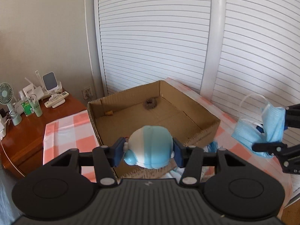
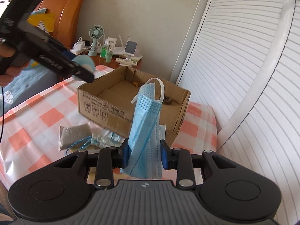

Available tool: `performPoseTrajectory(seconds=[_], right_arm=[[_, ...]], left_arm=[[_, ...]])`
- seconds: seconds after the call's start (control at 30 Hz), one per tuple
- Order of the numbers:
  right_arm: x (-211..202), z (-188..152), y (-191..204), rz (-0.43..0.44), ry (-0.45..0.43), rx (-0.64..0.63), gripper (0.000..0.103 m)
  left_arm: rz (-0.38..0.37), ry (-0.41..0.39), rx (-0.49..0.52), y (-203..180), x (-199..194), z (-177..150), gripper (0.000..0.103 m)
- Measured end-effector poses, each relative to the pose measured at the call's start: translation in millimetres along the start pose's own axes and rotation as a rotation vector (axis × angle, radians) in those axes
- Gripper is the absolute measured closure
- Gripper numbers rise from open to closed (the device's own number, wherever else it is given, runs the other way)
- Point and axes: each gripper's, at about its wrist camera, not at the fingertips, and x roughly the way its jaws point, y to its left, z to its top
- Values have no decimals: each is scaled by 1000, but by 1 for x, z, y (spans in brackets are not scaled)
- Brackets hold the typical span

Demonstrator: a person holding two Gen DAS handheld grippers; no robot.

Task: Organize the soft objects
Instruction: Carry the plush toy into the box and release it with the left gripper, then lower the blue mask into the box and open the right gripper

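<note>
My left gripper is shut on a round blue and white soft toy, held in the air over the near rim of an open cardboard box. In the box lie a brown scrunchie and a small yellow piece. My right gripper is shut on a bunch of blue face masks with white ear loops, held up to the right of the box. In the left wrist view the right gripper shows at the right edge. In the right wrist view the left gripper is at the upper left.
A pink and white checked cloth covers the table. A grey pouch and a tangle of blue cord lie in front of the box. A wooden nightstand holds a small fan and a remote. White louvred doors stand behind.
</note>
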Motion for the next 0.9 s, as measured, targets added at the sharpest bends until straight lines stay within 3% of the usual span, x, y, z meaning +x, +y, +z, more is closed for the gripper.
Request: performPoseTrajectory(seconds=[0.13, 0.23, 0.27, 0.47, 0.63, 0.77, 0.9], right_arm=[[7, 12, -8, -3, -13, 2, 66], [15, 18, -11, -5, -16, 1, 66], [17, 19, -12, -4, -17, 4, 66], [28, 25, -14, -5, -9, 16, 66], [35, 31, -14, -9, -4, 26, 66], [42, 40, -15, -11, -3, 37, 66], [54, 54, -17, -17, 4, 42, 66]], left_arm=[[43, 9, -11, 8, 32, 15, 47], [72, 0, -26, 13, 44, 14, 15], [78, -9, -39, 15, 43, 12, 10], [102, -29, -94, 21, 12, -12, 1], [110, -32, -115, 13, -26, -49, 1], [166, -21, -140, 1, -45, -80, 1], [236, -13, -90, -15, -54, -102, 1]])
